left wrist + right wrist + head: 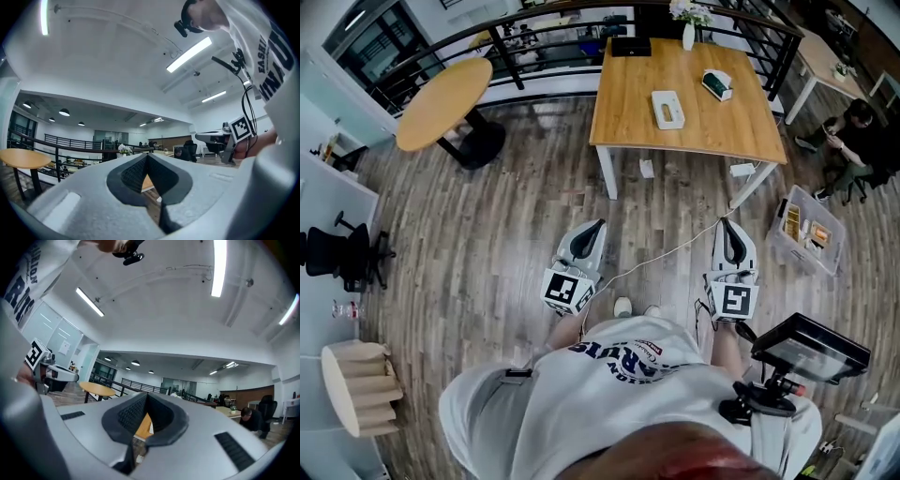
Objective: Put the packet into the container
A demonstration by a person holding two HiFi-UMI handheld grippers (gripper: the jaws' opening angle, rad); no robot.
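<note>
Tongs status: I read left tongs point(594, 227) and right tongs point(727, 225) both clenched and empty, short of the worktop point(628, 112). White packet point(667, 109) lies on the worktop; container point(778, 225) stands on the floor point(516, 216), right of the worktop.

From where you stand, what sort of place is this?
Most likely an open-plan office on an upper level: a rectangular light-wood table with white legs, a black swivel office chair, and a black metal railing running along the room's far edge.
</note>
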